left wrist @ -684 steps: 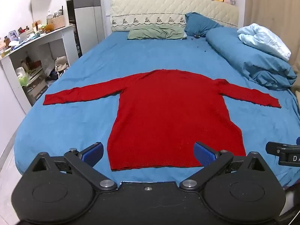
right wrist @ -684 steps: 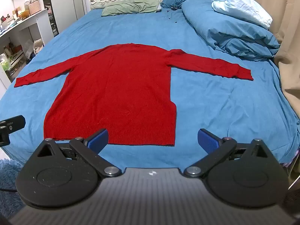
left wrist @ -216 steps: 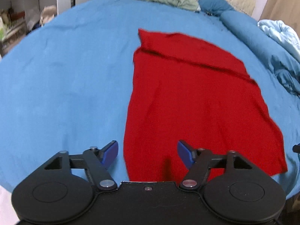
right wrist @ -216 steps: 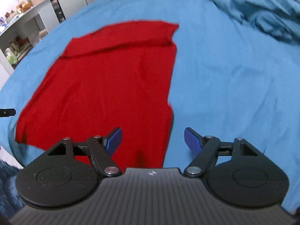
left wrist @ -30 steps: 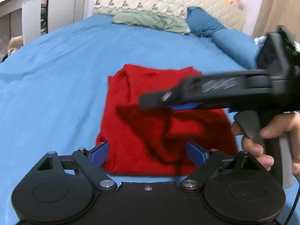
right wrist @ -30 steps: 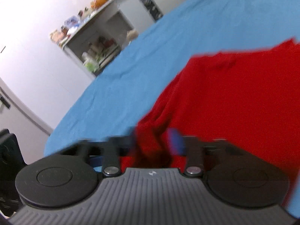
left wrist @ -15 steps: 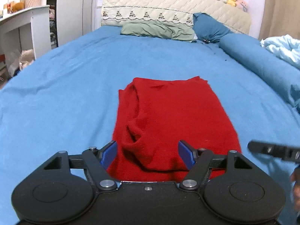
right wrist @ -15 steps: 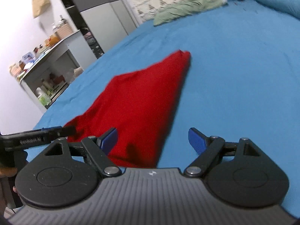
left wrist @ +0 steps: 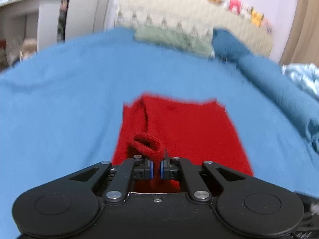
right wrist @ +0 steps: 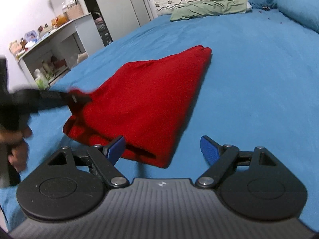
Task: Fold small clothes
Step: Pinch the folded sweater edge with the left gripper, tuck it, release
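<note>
Left wrist view: left hand-held gripper (left wrist: 156,169), open half a second ago, now pinching red sweater (left wrist: 179,131) hem; right hand-held gripper (right wrist: 162,149) wide, just behind sweater corner.

The left gripper (left wrist: 156,168) has its blue pads pinched nearly together on a fold of red sweater (left wrist: 179,131); the right gripper (right wrist: 162,149) hangs with fingers spread wide, holding nothing
</note>
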A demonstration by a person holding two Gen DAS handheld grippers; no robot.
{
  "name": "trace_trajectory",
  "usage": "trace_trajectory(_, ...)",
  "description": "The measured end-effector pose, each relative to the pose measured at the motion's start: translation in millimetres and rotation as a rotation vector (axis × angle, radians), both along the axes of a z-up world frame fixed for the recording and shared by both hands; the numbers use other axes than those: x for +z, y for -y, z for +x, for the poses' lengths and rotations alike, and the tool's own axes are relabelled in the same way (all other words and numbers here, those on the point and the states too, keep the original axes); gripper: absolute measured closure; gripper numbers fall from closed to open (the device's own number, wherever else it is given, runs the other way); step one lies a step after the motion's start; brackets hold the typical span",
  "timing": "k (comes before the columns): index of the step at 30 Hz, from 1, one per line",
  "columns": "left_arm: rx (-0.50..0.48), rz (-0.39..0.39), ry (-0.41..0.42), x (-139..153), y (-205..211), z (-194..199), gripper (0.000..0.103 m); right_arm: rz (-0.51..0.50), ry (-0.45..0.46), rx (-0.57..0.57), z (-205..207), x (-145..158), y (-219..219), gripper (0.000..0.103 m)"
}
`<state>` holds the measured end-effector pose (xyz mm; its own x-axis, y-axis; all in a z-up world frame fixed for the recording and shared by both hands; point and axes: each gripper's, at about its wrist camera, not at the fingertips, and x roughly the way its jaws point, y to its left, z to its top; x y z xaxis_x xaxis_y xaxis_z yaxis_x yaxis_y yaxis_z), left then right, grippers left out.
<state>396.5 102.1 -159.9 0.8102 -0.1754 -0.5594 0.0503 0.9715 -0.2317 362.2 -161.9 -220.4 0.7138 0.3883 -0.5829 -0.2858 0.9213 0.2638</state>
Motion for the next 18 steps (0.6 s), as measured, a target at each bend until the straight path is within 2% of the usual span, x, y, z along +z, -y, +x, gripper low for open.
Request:
trace_trajectory(3, 0.033, -0.002, 0.034, 7.6, -7.2, -20.0, 0.097, -0.003, 0.003, 0.005, 0.4, 0.9, -3.1, 0.005)
trace_trajectory(6, 0.062, 0.049, -0.024, -19.6, -8.8, -30.5, 0.097, -0.024, -0.004, 0.011, 1.2, -2.8, -1.4, 0.005)
trace_trajectory(9, 0.089, 0.001, -0.073, -50.9, -14.2, -30.4, 0.096, -0.071, -0.014, 0.012, 0.1, -7.9, -1.3, 0.005)
trace_trajectory(12, 0.079, 0.032, -0.048, -47.8, -10.1, -34.7, 0.09, -0.091, -0.027, 0.012, -0.7, -11.2, 0.9, 0.005)
trace_trajectory(15, 0.076, 0.069, -0.008, -30.9, -11.0, -39.8, 0.063, -0.071, -0.02, 0.011, 1.8, -6.3, 4.5, 0.005)
trace_trajectory(17, 0.074, 0.086, 0.019, -20.4, -15.8, -33.5, 0.034, -0.072, -0.001, 0.016, 10.7, 1.2, 2.2, 0.005)
trace_trajectory(18, 0.07, 0.09, 0.024, -16.3, -18.3, -25.9, 0.03, -0.085, 0.012, 0.01, 18.5, 6.2, -0.3, 0.005)
